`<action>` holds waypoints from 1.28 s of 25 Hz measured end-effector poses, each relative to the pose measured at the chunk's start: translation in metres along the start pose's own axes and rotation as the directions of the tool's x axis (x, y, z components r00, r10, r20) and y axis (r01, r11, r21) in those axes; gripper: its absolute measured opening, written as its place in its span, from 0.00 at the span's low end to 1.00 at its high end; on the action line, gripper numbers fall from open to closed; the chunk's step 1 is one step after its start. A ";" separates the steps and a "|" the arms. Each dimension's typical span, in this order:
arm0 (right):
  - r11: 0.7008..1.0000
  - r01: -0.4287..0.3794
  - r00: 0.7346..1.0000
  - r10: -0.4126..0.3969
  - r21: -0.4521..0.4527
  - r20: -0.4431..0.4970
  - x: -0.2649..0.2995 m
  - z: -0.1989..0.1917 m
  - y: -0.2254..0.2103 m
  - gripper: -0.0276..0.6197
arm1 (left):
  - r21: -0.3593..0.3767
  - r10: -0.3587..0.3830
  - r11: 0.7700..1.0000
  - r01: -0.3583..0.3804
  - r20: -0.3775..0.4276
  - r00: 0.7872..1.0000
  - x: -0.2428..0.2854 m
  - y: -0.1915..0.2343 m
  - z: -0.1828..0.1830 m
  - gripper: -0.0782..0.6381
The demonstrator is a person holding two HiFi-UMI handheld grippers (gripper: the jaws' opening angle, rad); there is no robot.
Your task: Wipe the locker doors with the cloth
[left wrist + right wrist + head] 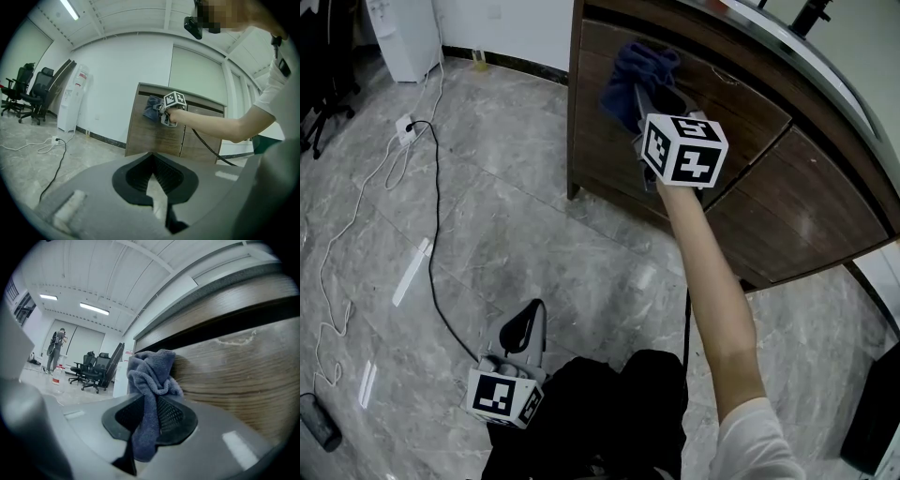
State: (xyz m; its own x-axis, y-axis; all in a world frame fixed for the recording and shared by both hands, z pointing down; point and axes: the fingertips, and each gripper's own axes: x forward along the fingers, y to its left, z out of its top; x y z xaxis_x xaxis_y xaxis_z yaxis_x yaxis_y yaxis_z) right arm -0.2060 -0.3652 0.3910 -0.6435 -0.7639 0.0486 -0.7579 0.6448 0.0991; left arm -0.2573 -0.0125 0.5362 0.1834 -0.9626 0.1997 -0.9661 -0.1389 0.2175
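A blue cloth point(636, 77) is bunched against the top of the left brown wooden locker door point(605, 150). My right gripper point(649, 105) is shut on the cloth point(151, 380), which hangs down between its jaws and presses on the door point(234, 380) just under the dark top edge. In the left gripper view the cloth point(152, 107) and the right gripper point(164, 112) show far off on the locker point(159, 136). My left gripper point(525, 330) hangs low near the person's legs, over the floor, its jaws nearly together with nothing between them point(151, 180).
The locker's right door point(806, 216) stands beside the left one. A black cable point(436, 234) and a white cable point(356, 202) lie on the grey marble floor by a power strip point(406, 128). A white appliance point(72, 101) and office chairs point(33, 93) stand at the left.
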 end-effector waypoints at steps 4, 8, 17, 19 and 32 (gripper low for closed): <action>1.000 -0.006 1.000 0.005 -0.007 -0.025 0.007 -0.025 0.006 0.15 | -0.001 0.009 1.000 -0.009 -0.002 1.000 -0.001 0.004 -0.001 0.11; 1.000 -0.015 0.998 0.015 -0.008 -0.064 0.013 -0.056 0.016 0.15 | -0.002 0.017 1.000 -0.017 -0.008 1.000 -0.003 0.009 -0.005 0.11; 0.999 -0.045 0.987 0.039 -0.030 -0.158 0.026 -0.124 0.033 0.15 | -0.010 0.023 1.000 -0.023 -0.023 0.999 0.000 0.017 -0.009 0.11; 0.998 -0.050 0.983 0.045 -0.025 -0.179 0.028 -0.139 0.036 0.15 | -0.011 0.022 1.000 -0.022 -0.024 0.999 0.001 0.017 -0.009 0.11; 0.997 -0.078 0.949 0.075 0.000 -0.306 0.046 -0.227 0.060 0.15 | -0.025 0.039 0.999 -0.041 -0.041 0.998 0.005 0.031 -0.017 0.11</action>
State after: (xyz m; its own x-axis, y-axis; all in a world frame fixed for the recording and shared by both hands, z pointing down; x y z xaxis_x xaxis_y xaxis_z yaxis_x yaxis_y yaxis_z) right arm -0.2570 -0.3679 0.6252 -0.6345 -0.6850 0.3581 -0.7052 0.7026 0.0945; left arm -0.2837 -0.0176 0.5602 0.1524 -0.9568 0.2476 -0.9679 -0.0939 0.2332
